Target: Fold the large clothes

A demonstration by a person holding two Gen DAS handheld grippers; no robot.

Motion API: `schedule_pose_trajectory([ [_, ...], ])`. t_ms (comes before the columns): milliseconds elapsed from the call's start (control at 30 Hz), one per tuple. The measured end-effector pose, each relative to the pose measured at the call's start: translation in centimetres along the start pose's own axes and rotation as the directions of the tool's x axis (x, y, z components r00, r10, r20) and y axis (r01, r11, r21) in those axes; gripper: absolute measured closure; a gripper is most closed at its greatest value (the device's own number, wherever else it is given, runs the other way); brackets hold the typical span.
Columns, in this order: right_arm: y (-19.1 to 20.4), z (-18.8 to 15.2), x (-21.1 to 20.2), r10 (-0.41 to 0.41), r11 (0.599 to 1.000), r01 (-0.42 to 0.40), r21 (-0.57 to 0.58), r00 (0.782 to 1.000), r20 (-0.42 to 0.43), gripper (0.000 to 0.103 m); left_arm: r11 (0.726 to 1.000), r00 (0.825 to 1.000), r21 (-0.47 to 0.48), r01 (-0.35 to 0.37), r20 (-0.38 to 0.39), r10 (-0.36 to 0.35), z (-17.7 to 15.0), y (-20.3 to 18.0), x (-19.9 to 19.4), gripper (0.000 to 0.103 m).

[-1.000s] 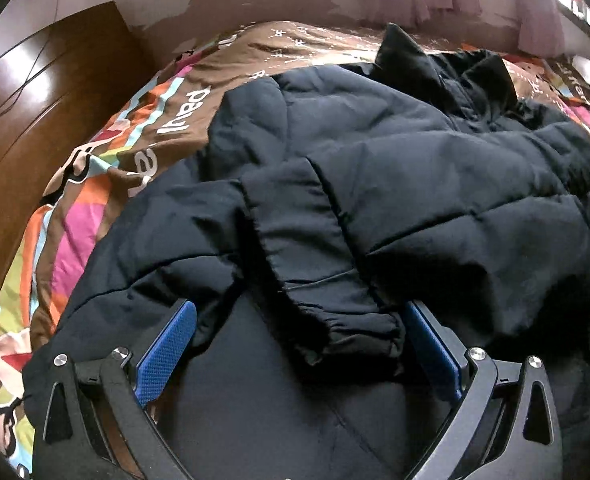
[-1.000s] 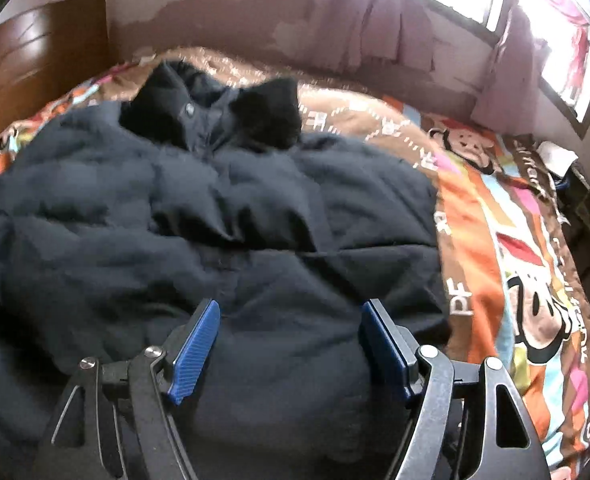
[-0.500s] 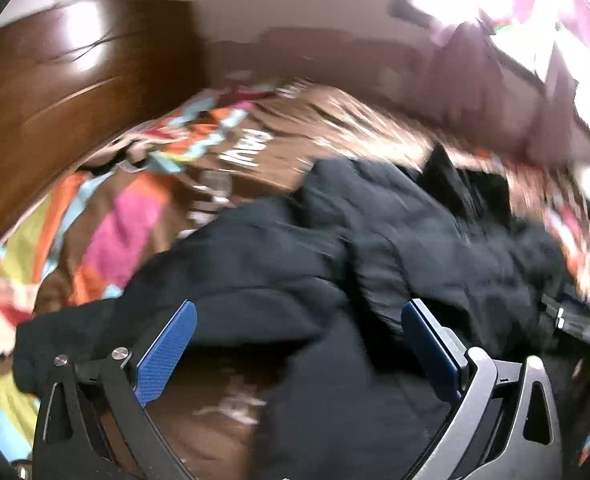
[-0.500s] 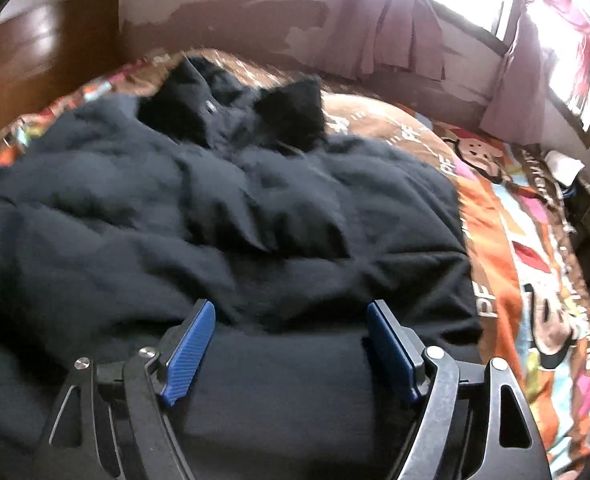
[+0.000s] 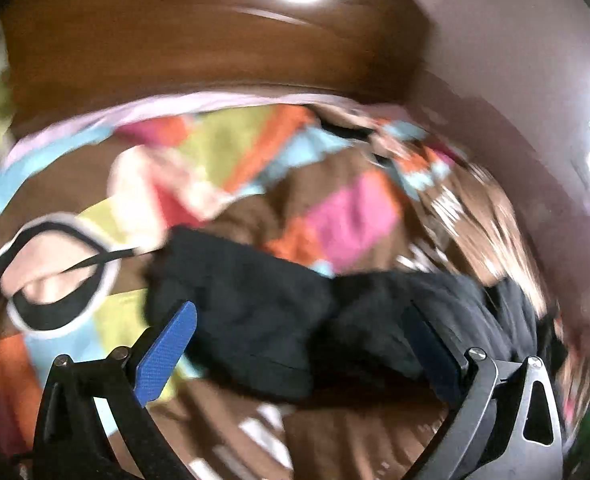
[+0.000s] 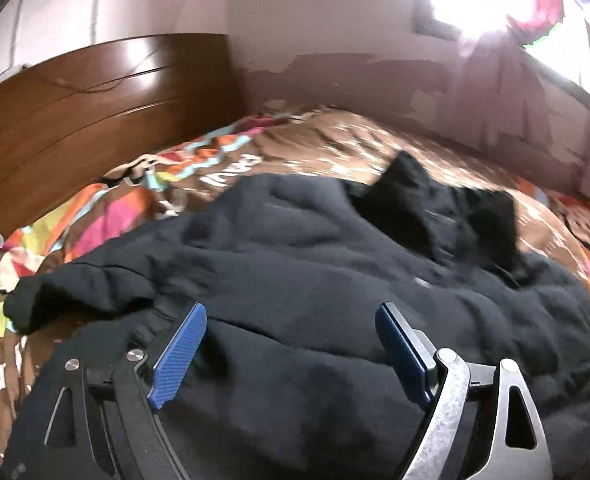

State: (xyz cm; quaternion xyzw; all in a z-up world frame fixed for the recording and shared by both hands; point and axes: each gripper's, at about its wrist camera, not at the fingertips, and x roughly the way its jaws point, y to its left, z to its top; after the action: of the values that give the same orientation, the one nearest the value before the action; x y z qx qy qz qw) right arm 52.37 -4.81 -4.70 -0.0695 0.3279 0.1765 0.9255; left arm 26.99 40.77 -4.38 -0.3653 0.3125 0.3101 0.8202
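Black padded jacket (image 6: 335,280) spread flat on the bed, over a brown bedspread (image 6: 327,148) with multicoloured cartoon print. Collar (image 6: 435,208) toward the far edge of the bed, by the wall. One sleeve (image 6: 79,292) stretched out toward the bed's headboard side, cuff on the bedspread.

Right gripper (image 6: 291,344) above the near part of the jacket; jaws spread wide, blue pads (image 6: 179,356) apart, nothing between them.

Left gripper (image 5: 299,356) above the sleeve end (image 5: 247,320); jaws likewise wide apart, blue pads (image 5: 167,354) clear of the fabric, nothing clamped. Left wrist view heavily blurred; fine detail not readable.

Wooden headboard (image 6: 75,120) along the left edge of the bed. Bright window (image 6: 515,12) with pink curtain on the far wall.
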Motion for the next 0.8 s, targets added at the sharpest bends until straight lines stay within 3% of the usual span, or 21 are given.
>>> schedule_pose_trajectory([
  [167,2.3,0.5,2.9,0.011,1.0,-0.011,0.011,1.0,-0.022,0.015,0.99,0.998,-0.137,-0.039,-0.063,0.031,0.1,4.8,1.0,0.003],
  [300,2.7,0.0,4.6,-0.006,1.0,0.007,0.026,0.998,-0.055,0.015,0.977,0.99,-0.211,-0.007,-0.139,-0.022,-1.1,6.7,2.5,0.003],
  [400,2.5,-0.8,5.5,-0.013,0.999,0.016,0.042,0.997,-0.079,0.015,0.969,0.988,-0.249,0.004,-0.151,-0.043,-1.7,7.6,3.2,0.007],
  [467,2.2,-1.2,5.8,-0.011,0.998,0.016,0.055,0.996,-0.085,0.01,0.966,0.986,-0.257,0.027,-0.154,-0.069,-1.7,7.7,3.8,0.026],
  [533,1.8,-1.4,5.8,-0.005,0.997,0.011,0.075,0.997,-0.083,0.007,0.971,0.985,-0.234,0.041,-0.152,-0.078,-1.7,7.4,3.6,0.033],
  [667,1.6,-1.7,6.0,-0.003,0.996,0.01,0.086,0.996,-0.084,0.005,0.984,0.986,-0.128,0.122,-0.102,-0.135,-1.9,5.6,2.8,0.032],
  [800,1.7,-2.0,6.2,-0.01,0.996,0.017,0.084,0.996,-0.089,0.002,0.977,0.978,-0.19,0.1,-0.161,-0.132,-2.2,6.1,4.0,0.033],
])
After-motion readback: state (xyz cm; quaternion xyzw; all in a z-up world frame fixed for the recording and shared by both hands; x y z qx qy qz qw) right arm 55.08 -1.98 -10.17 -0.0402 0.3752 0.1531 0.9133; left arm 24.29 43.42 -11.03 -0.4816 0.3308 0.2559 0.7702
